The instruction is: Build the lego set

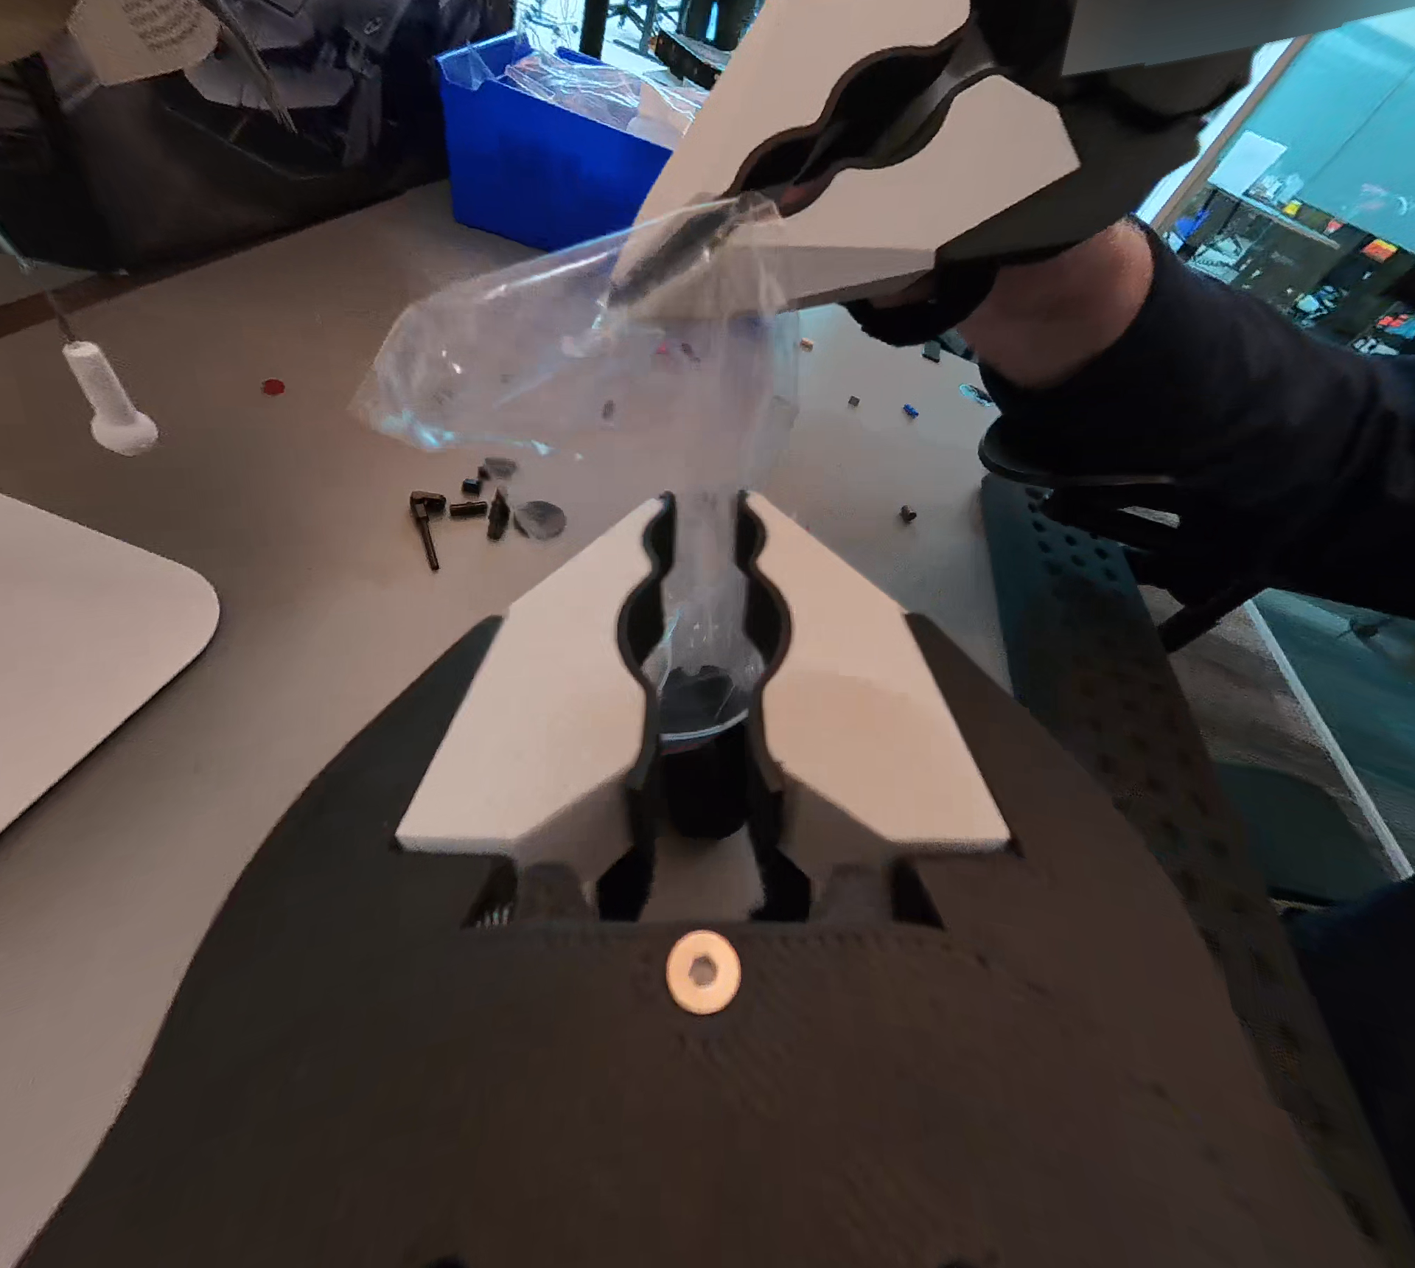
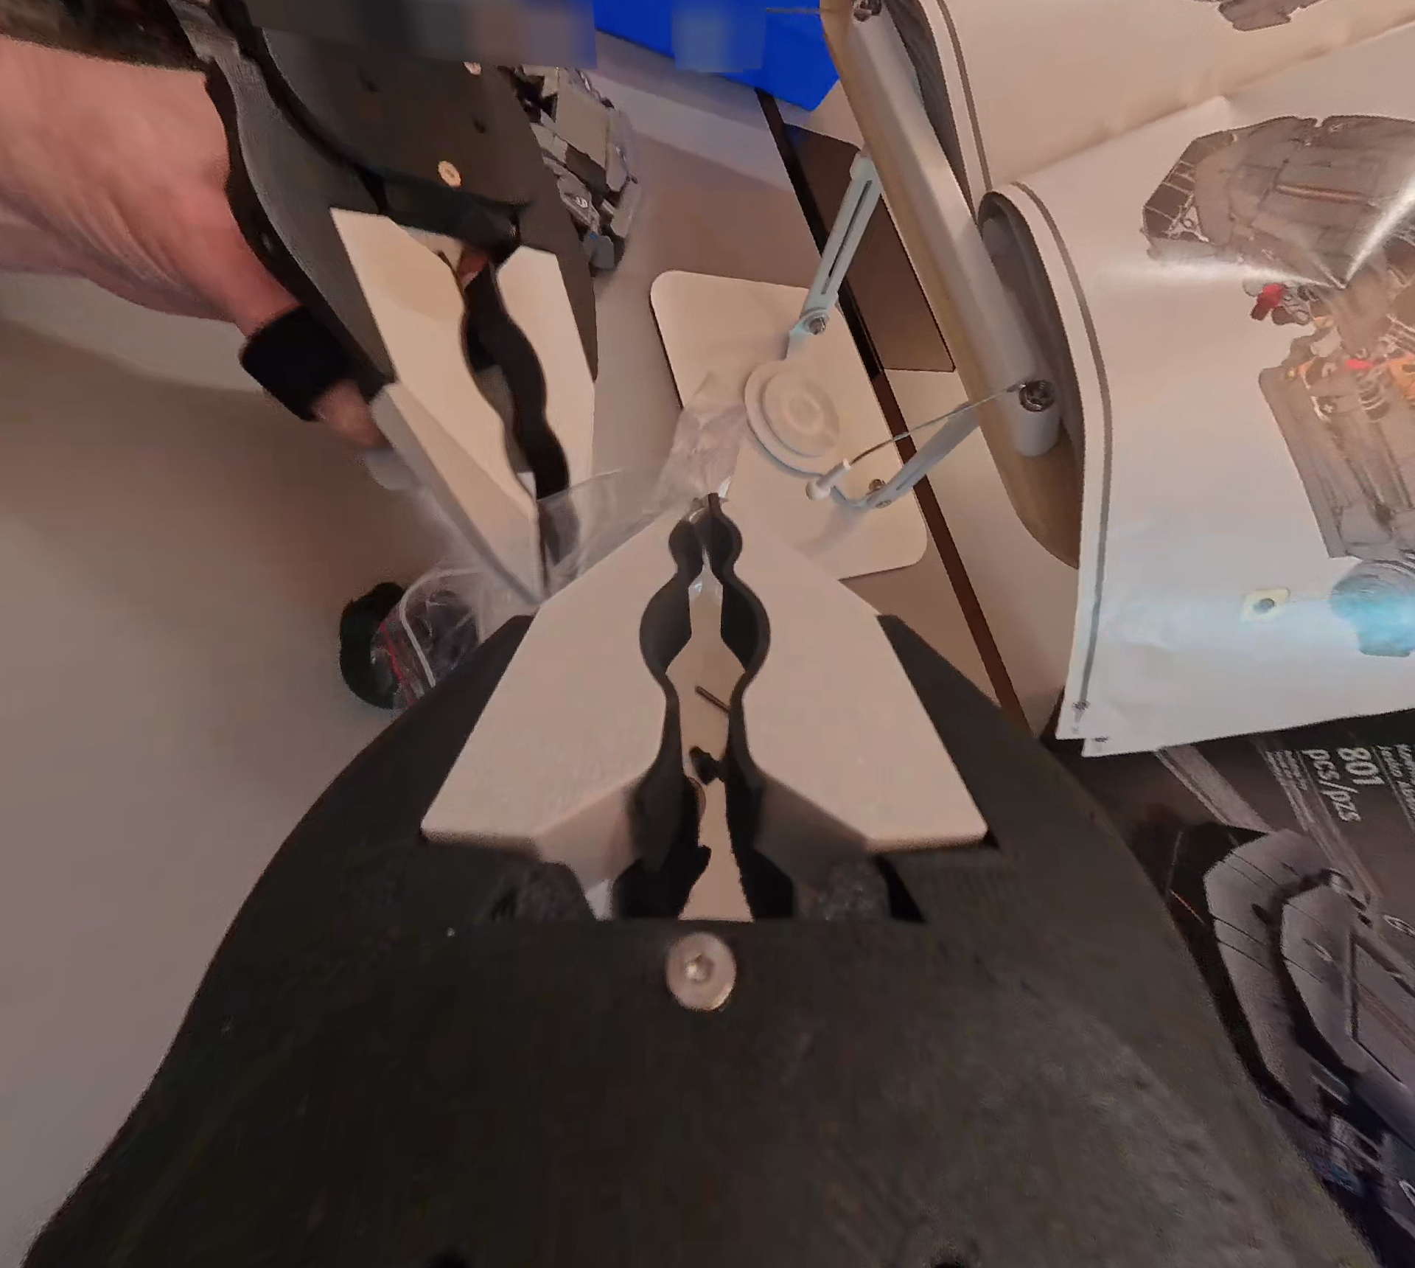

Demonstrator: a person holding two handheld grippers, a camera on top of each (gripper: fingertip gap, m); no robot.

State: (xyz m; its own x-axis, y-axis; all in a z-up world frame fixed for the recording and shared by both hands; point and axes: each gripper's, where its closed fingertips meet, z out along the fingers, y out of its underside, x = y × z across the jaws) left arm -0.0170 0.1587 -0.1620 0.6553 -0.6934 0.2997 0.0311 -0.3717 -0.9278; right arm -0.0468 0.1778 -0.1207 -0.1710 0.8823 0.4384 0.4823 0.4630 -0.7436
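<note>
A clear plastic bag point(image 1: 498, 358) of small black lego pieces hangs over the grey table point(image 1: 268, 312). My right gripper point(image 2: 708, 503) is shut on the bag's crumpled top; the left wrist view shows it point(image 1: 658, 258) pinching the film from the upper right. My left gripper point(image 1: 704, 503) has its fingers apart, and the bag's lower part runs between them with black pieces point(image 1: 700, 687) bunched behind the tips. In the right wrist view the left gripper point(image 2: 540, 481) stands at the bag point(image 2: 582, 511), with the filled end point(image 2: 398, 634) below it. Loose black pieces point(image 1: 475, 511) lie on the table.
A blue bin point(image 1: 551, 159) stands at the back. A white stand base point(image 2: 766, 350) holds the open instruction booklet point(image 2: 1225, 312), and the set's box point(image 2: 1302, 925) lies on the right. A dark chair point(image 1: 1072, 618) is at the table's right edge. A few small pieces point(image 1: 907, 513) are scattered. Left tips to right tips: about 5 cm.
</note>
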